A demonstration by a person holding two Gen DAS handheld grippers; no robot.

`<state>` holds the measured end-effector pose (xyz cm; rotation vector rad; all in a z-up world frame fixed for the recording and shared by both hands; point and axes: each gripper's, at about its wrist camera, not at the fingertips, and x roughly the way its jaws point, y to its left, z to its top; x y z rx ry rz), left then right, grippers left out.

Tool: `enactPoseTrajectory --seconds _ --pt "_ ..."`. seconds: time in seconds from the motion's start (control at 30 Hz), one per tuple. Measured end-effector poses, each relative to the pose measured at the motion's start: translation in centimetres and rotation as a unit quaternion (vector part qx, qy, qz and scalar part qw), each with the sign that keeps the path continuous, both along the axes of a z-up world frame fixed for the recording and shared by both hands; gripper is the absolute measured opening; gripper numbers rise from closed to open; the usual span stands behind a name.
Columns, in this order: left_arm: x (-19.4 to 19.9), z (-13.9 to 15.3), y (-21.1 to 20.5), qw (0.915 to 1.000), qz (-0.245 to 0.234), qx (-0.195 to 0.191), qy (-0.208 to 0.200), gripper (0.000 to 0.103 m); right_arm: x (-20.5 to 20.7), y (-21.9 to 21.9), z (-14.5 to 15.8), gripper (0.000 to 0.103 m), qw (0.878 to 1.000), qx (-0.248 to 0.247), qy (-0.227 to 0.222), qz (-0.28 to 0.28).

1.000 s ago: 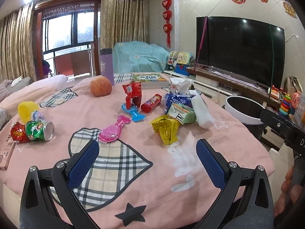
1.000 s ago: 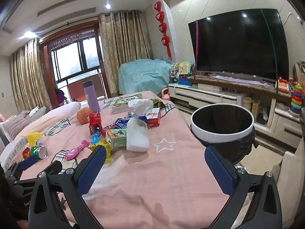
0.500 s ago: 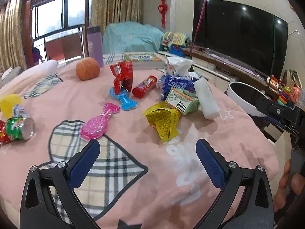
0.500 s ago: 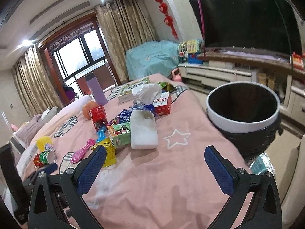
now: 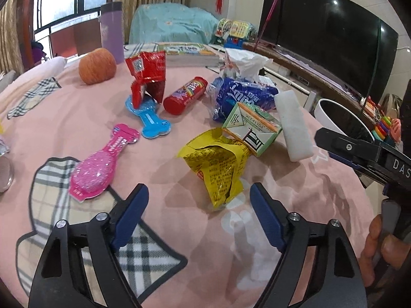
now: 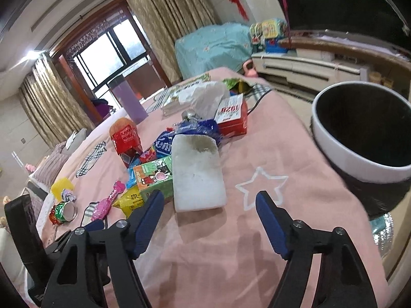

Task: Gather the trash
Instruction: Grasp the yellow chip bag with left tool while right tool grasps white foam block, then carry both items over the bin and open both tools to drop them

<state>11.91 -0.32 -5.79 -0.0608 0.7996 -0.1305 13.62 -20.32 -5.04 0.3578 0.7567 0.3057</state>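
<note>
Litter lies on a pink blanket (image 5: pixel 84 118). In the left wrist view a crumpled yellow wrapper (image 5: pixel 218 164) sits just beyond my left gripper (image 5: pixel 199 195), whose jaws are closing with nothing between them. Behind it are a green carton (image 5: pixel 253 128), a white foam block (image 5: pixel 294 125), a blue bag (image 5: pixel 244 97), a red tube (image 5: pixel 186 95) and a red wrapper (image 5: pixel 149 74). In the right wrist view my right gripper (image 6: pixel 209 202) is closing, empty, just short of the foam block (image 6: pixel 196 177). A black-lined bin (image 6: pixel 364 133) stands to the right.
A pink hairbrush (image 5: pixel 100 164), a blue bone toy (image 5: pixel 149 120), an orange ball (image 5: pixel 97 65) and a purple bottle (image 5: pixel 111 28) are on the blanket. A crushed can (image 6: pixel 63 210) lies at the left. A TV (image 5: pixel 328 38) and a toy shelf are on the right.
Both grippers have moved forward and tilted down toward the litter, and their jaws have narrowed. The yellow wrapper and the foam block now sit much nearer the fingertips.
</note>
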Motion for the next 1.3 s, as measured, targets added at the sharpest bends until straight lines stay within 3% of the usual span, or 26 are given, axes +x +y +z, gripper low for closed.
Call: enactPoseTrajectory --seconds 0.23,0.33,0.37,0.47,0.8,1.3 --pt "1.7 -1.1 -0.6 0.9994 -0.014 -0.01 0.028 0.052 2.2 0.6 -1.3 0.069 0.999 0.023 0.032 0.028" --pt "1.7 -1.1 -0.8 0.9994 -0.024 -0.009 0.023 0.037 3.0 0.9 -2.0 0.053 0.998 0.03 0.043 0.039" --pt "1.7 -1.1 -0.9 0.9993 -0.028 -0.01 0.021 0.027 2.9 1.0 -2.1 0.05 0.998 0.031 0.042 0.042" --pt "1.4 -0.9 -0.8 0.9991 -0.035 -0.018 0.017 0.021 2.3 1.0 -1.7 0.049 0.999 0.023 0.026 0.04" --pt "-1.4 1.2 -2.0 0.9975 -0.061 -0.036 -0.008 0.018 -0.1 -1.9 -0.5 0.049 0.999 0.028 0.01 0.012" --pt "-2.3 2.7 -9.2 0.9884 -0.149 -0.025 -0.02 0.018 -3.1 -8.1 0.7 0.049 0.998 0.026 -0.003 -0.056"
